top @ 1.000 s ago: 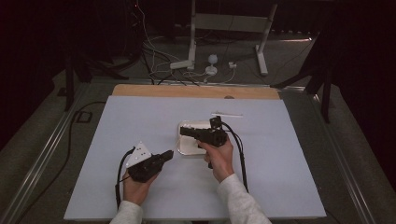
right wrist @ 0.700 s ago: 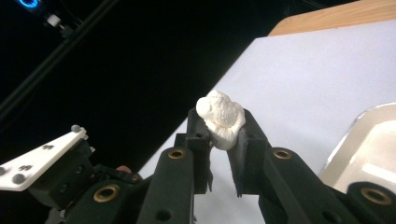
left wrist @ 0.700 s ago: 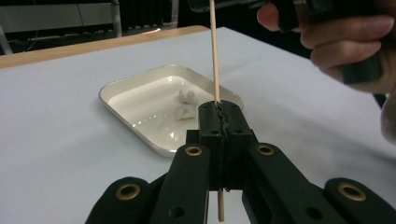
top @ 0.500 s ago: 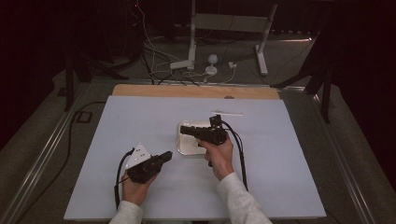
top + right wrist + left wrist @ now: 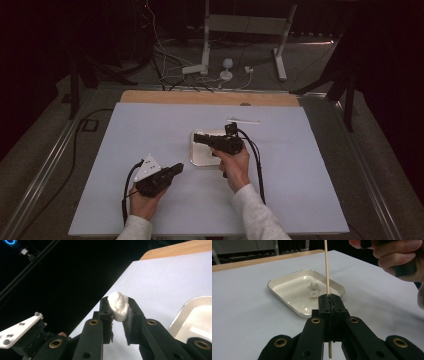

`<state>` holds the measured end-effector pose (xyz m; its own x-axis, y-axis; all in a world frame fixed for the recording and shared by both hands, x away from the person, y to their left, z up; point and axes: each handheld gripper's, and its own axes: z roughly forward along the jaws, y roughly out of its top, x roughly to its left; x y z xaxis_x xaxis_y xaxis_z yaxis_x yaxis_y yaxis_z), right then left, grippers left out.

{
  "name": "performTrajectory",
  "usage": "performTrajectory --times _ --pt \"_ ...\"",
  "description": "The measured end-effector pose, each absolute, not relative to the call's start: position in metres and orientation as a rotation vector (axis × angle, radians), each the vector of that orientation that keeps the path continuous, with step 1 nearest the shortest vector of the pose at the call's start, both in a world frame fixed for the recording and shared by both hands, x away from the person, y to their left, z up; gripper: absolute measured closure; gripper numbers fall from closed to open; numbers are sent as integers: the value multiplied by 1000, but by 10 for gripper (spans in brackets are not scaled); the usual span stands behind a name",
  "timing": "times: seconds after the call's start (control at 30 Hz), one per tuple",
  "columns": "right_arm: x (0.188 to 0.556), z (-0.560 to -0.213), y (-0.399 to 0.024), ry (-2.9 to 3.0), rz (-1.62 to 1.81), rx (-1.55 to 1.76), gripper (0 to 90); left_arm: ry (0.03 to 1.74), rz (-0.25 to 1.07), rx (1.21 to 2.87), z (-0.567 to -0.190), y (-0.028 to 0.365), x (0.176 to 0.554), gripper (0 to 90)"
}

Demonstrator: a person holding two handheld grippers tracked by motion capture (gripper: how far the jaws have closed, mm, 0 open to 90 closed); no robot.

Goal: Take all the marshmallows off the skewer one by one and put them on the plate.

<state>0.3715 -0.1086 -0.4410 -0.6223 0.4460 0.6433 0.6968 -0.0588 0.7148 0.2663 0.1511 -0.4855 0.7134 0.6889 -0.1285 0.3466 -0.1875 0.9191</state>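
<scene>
My left gripper [image 5: 329,298] is shut on a thin wooden skewer [image 5: 326,267] that stands upright between its jaws; from above this gripper [image 5: 177,168] sits at the near left of the white table. Beyond it lies a white rectangular tray [image 5: 287,291] with a small white lump [image 5: 314,290] inside. My right gripper [image 5: 119,307] is shut on another white soft lump [image 5: 119,305], pinched between its pads. In the high view the right gripper [image 5: 197,137] hovers over the tray [image 5: 200,159], pointing left.
A second thin stick [image 5: 243,121] lies on the table behind the tray. The white table cover [image 5: 310,165] has bare room on both sides. A wooden edge [image 5: 200,97] runs along the far side, with cables and stand legs beyond.
</scene>
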Motion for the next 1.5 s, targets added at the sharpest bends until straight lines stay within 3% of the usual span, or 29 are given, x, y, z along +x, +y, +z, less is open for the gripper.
performTrajectory --times 0.4,0.47,0.7,1.3,1.5 --pt "373 -441 -114 -1987 -1763 -1268 781 816 383 1809 -487 153 267 900" --pt "374 -440 -117 -1978 -1783 -1279 786 828 415 1885 -491 152 266 900" --pt "381 -408 -173 -2013 -1868 -1352 782 892 386 1797 -492 164 269 900" --pt "380 -438 -167 -2229 -1670 -1353 755 906 392 1787 -488 160 270 900" --pt "382 -449 -164 -2270 -1607 -1346 647 904 389 1786 -488 157 272 900"
